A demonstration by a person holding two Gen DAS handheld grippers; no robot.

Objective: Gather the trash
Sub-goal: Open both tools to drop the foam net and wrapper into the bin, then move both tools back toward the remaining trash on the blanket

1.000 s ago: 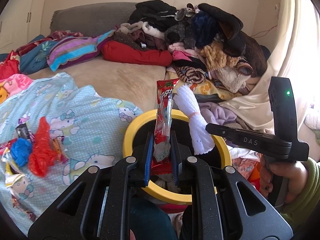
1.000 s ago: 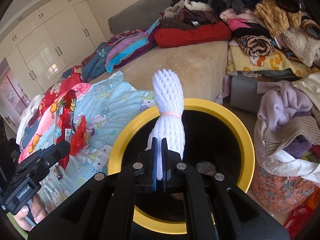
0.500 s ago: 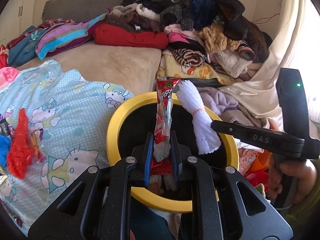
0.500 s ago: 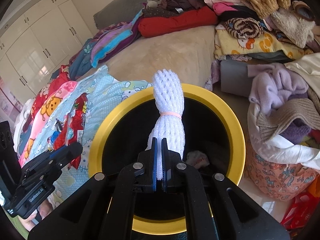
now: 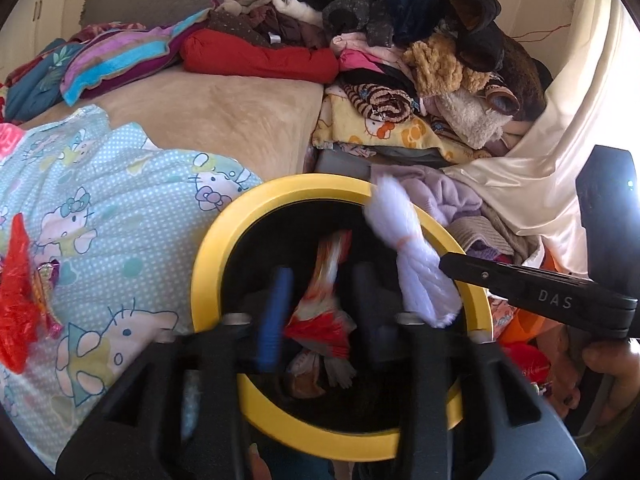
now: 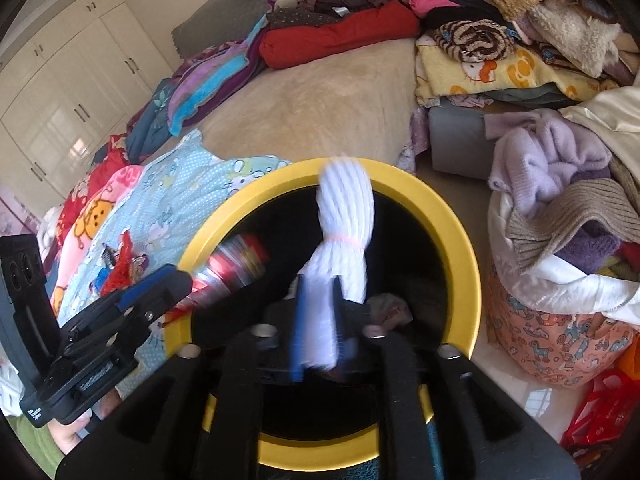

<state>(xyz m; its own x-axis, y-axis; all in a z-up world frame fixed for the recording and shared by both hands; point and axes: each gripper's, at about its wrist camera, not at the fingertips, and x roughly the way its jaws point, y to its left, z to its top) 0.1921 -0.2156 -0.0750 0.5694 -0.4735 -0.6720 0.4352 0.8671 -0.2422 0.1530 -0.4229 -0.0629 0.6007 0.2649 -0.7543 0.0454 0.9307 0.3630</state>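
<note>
We hold a gripper in each hand, both tilted downward side by side. Our left gripper (image 5: 320, 312) has just been opening: its jaws stand apart, the blue pad (image 5: 274, 316) clear of the wrapper (image 5: 324, 300) that hangs blurred between them. Our right gripper (image 6: 320, 320) has just been opening too, its fingers parted a little with the foam net (image 6: 344, 236) between them; blur hides whether the pads press on it. Our right hand (image 5: 608, 376) grips its handle low at the right edge of the left view.
</note>
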